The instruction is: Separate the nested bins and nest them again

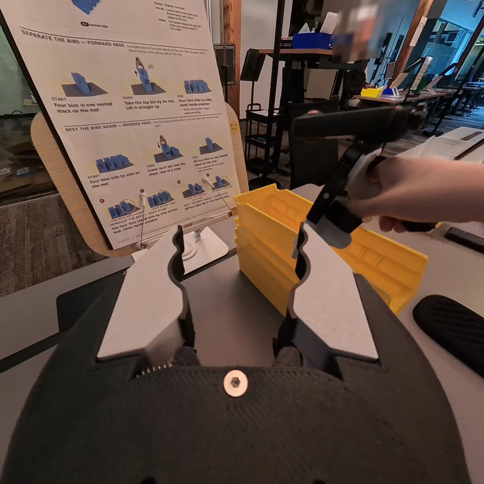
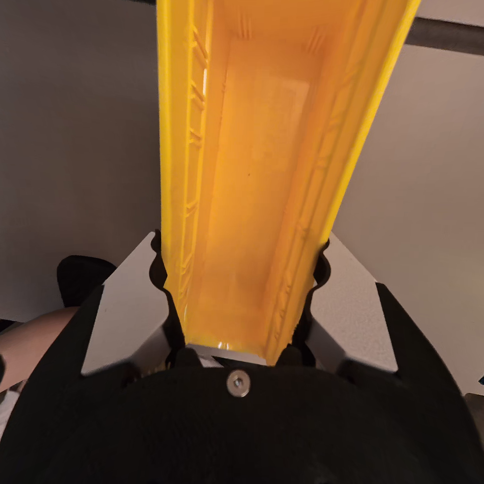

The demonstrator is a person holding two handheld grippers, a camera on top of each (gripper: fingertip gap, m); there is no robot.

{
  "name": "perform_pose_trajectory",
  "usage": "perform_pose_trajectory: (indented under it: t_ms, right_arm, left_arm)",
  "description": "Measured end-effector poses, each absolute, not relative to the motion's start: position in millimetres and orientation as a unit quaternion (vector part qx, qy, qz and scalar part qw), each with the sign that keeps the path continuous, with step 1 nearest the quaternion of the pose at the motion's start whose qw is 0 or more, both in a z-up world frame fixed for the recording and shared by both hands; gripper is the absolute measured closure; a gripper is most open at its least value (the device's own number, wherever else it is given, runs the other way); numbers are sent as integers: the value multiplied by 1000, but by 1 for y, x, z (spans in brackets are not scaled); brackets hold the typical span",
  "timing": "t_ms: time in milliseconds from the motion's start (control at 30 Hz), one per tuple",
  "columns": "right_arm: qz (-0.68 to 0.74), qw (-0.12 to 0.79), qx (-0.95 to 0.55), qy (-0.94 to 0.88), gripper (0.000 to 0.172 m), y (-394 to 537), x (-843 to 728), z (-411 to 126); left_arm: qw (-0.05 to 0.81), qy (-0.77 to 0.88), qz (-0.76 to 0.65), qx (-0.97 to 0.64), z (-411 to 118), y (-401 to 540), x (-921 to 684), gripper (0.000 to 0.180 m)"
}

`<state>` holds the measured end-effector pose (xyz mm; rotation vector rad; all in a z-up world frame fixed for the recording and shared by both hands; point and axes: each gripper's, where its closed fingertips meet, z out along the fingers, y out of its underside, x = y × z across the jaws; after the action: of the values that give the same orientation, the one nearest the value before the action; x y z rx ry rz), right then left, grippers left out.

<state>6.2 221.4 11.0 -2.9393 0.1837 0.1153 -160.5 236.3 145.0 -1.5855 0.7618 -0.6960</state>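
Right gripper (image 2: 239, 262) clamps the top yellow bin (image 2: 262, 157) of the stack (image 1: 264, 262) on the mat's (image 1: 230, 314) far edge; left gripper (image 1: 239, 251) gapes, unladen; separation seems underway, next lift straight up

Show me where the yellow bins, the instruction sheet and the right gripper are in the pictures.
yellow bins (image 1: 264, 267): left wrist view, near end wall of the stack.
instruction sheet (image 1: 125, 146): left wrist view, middle of the page.
right gripper (image 2: 239, 264): right wrist view, between its fingertips.

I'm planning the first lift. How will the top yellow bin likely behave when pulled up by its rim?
The top yellow bin looks like thin, ribbed moulded plastic: probably light and fairly stiff. It sits deep in the nested stack, so it may drag lower bins up. Being long and narrow, it could tilt if gripped off-centre.
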Motion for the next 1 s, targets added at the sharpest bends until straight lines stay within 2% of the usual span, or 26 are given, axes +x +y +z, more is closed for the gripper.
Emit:
perform_pose_trajectory:
  t_ms: [133,333,433,533,667,867,1000]
  right_arm:
    - [58,136,-988,53,55,222,8,53]
    - [104,242,-964,45,56,214,37,131]
    - [69,286,-954,58,55,207,83,142]
    - [22,304,-948,92,55,199,138,119]
    - [-29,304,-946,111,56,188,188,62]
    - [-16,295,-947,122,55,189,204,-30]
    - [-20,274,-956,98,55,190,199,-71]
  left_arm:
    - [583,330,-313,-673,148,231,-159,94]
    - [580,334,-322,-670,150,226,-159,94]
    - [577,335,-327,-669,150,225,-159,94]
    - [578,333,-331,-668,152,225,-161,94]
    - [579,331,-337,-664,155,223,-163,94]
    - [579,330,-334,-666,154,224,-162,94]
    - [575,336,-323,-672,149,225,-157,94]
